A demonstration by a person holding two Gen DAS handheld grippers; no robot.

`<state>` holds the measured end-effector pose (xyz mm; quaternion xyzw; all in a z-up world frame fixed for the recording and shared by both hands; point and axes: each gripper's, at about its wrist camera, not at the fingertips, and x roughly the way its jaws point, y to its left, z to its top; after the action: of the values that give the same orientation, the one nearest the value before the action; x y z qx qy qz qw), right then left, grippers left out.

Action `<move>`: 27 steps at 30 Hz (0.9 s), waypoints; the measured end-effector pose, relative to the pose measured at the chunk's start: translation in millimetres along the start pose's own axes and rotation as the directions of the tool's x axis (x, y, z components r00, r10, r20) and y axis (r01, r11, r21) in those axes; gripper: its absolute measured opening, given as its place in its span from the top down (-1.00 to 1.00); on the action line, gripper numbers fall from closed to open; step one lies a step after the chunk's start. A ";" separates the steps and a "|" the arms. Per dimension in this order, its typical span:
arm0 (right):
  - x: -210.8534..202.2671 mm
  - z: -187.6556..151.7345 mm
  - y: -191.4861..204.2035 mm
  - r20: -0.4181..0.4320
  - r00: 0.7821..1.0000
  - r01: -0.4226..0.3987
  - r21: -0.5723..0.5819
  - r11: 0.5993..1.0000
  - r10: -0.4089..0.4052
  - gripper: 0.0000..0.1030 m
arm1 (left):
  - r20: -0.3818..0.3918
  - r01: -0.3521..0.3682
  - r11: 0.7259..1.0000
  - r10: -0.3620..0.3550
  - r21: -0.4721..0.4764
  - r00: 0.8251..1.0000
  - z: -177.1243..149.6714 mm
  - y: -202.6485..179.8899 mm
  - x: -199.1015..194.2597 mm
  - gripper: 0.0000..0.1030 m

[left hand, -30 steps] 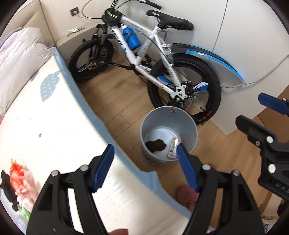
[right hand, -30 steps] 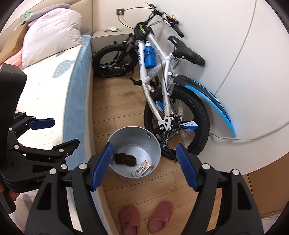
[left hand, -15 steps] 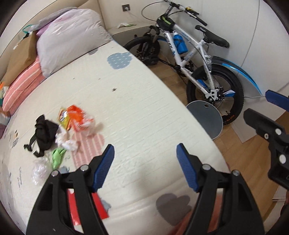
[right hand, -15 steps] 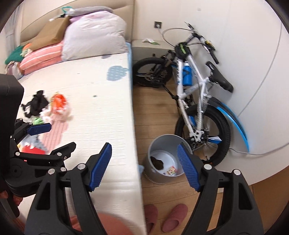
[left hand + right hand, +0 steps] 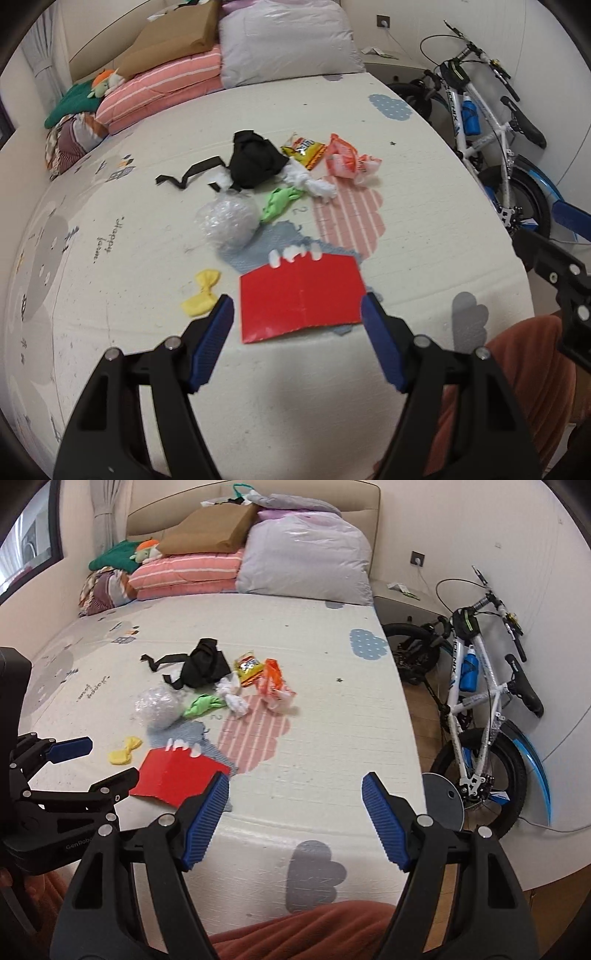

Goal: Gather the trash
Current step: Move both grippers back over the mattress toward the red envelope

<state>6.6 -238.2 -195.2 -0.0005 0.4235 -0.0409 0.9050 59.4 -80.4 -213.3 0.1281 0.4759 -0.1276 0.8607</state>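
Both units are held above the near edge of the bed's printed mattress cover [image 5: 424, 192]. The left gripper [image 5: 297, 345] is released, jaws spread wide, nothing between them; the red card packet [image 5: 299, 299] lies flat on the cover just beyond its fingertips. The right gripper [image 5: 295, 818] is likewise released and empty. The trash is scattered mid-bed: yellow bow-shaped wrapper [image 5: 201, 293], clear crumpled plastic [image 5: 227, 221], green scrap [image 5: 277, 203], black strapped pouch [image 5: 255, 162], white tissue [image 5: 314, 182], snack bags [image 5: 343, 160]. The grey bin [image 5: 443, 805] stands on the floor beside the bicycle [image 5: 480, 701].

bin [image 5: 443, 805] mostly behind bed [image 5: 332, 775], bike [image 5: 498, 122] cropped
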 end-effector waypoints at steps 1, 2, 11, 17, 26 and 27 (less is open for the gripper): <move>-1.0 -2.0 9.8 0.000 1.000 -0.009 -0.010 1.000 0.009 -0.40 | 0.009 -0.010 1.000 0.010 -0.007 1.000 -4.6 7.9 -4.1 -0.38; -1.3 -2.7 17.8 -0.001 1.000 -0.018 -0.020 1.000 0.018 -0.40 | 0.022 -0.022 1.000 0.022 -0.014 0.999 -8.7 14.3 -8.2 -0.38; 3.1 -11.7 65.7 -0.029 0.997 -0.068 -0.090 0.994 0.065 -0.41 | 0.003 -0.073 0.994 0.073 -0.077 0.997 -41.5 62.8 -8.5 -0.38; 21.7 -20.3 81.6 -0.065 0.996 -0.076 -0.119 0.990 0.069 -0.41 | -0.021 -0.059 0.994 0.057 -0.096 0.998 -52.0 67.0 4.9 -0.39; 66.6 -32.2 105.4 -0.114 0.991 -0.087 -0.198 0.976 0.066 -0.41 | -0.083 -0.074 0.995 0.069 -0.067 0.994 -55.7 61.3 39.8 -0.38; 71.9 -33.3 106.2 -0.119 0.991 -0.090 -0.200 0.976 0.067 -0.41 | -0.089 -0.085 0.994 0.079 -0.067 0.993 -56.5 62.5 43.1 -0.38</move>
<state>34.8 -136.5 -275.4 -0.0746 0.4751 0.0386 0.8759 58.5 -6.9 -272.9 0.1224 0.5112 -0.0695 0.8479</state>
